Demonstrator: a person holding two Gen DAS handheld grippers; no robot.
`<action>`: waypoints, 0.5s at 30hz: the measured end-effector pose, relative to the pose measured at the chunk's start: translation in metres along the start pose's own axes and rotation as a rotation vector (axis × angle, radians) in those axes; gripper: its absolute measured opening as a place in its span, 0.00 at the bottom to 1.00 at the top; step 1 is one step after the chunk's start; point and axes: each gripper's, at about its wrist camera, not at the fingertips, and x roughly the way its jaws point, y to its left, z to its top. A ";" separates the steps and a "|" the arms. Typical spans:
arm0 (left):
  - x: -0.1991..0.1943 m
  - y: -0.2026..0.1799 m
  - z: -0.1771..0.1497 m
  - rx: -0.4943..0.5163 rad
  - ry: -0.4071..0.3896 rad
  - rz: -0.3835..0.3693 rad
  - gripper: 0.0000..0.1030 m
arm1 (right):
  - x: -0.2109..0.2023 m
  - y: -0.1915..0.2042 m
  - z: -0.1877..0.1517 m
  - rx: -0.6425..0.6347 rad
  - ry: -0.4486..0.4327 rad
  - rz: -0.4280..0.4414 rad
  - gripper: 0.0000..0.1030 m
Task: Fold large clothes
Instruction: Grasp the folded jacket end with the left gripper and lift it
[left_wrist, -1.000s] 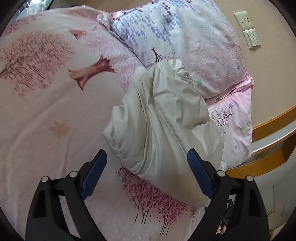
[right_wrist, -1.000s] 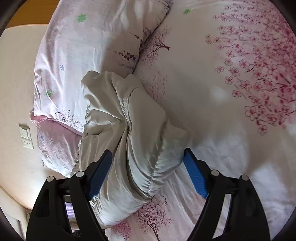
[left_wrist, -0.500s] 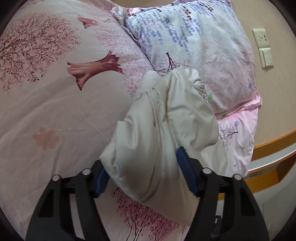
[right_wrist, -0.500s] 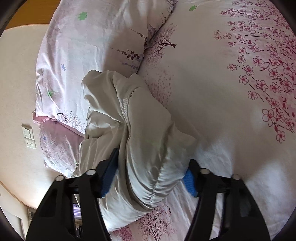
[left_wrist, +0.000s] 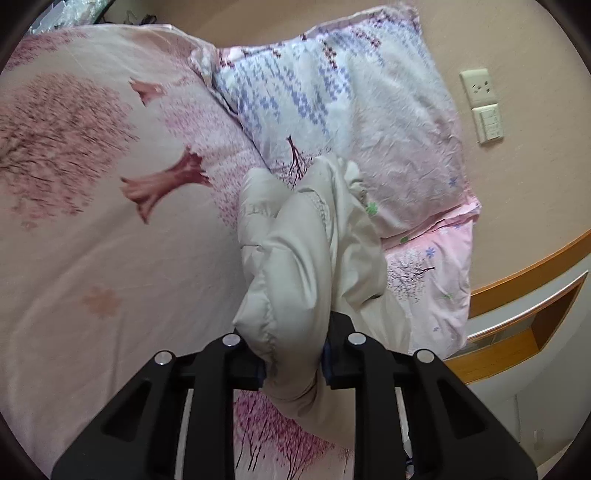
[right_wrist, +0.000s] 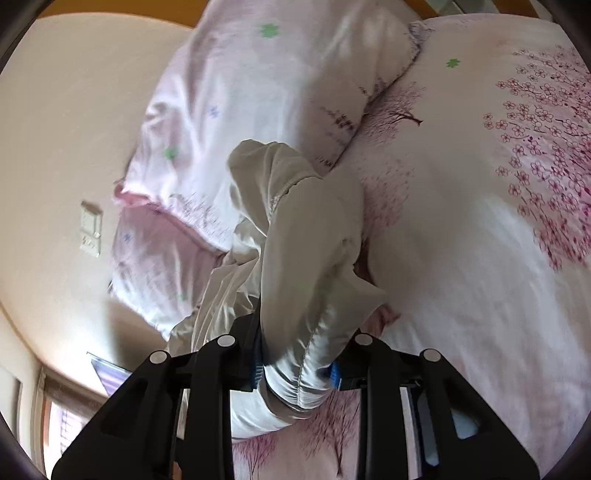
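Observation:
A cream padded jacket (left_wrist: 295, 251) lies bunched on the bed beside the pillows. My left gripper (left_wrist: 293, 358) is shut on its near puffy edge, with fabric bulging up between the fingers. The same jacket (right_wrist: 306, 258) shows in the right wrist view, where my right gripper (right_wrist: 297, 365) is shut on another thick fold of it. Both grips lift the near part; the far end rests against a pillow (left_wrist: 351, 122). The blue finger pads are mostly hidden by cloth.
The bed has a pink sheet (left_wrist: 92, 240) with tree prints. Two pillows (right_wrist: 258, 92) are stacked at the head by the beige wall. A wall socket and switch (left_wrist: 484, 107) and a wooden bed frame edge (left_wrist: 517, 280) are at the right.
Both grippers went from wide open around the jacket to shut on its folds. The jacket is squeezed narrower and its near part has risen off the sheet.

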 end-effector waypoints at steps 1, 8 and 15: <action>-0.006 0.001 -0.001 -0.002 -0.003 0.000 0.21 | -0.003 0.002 -0.004 -0.009 0.009 0.004 0.26; -0.064 0.026 -0.016 -0.026 -0.026 0.004 0.21 | -0.029 0.004 -0.046 -0.054 0.072 0.016 0.26; -0.125 0.054 -0.039 -0.062 -0.083 -0.001 0.21 | -0.058 0.005 -0.092 -0.140 0.115 -0.018 0.27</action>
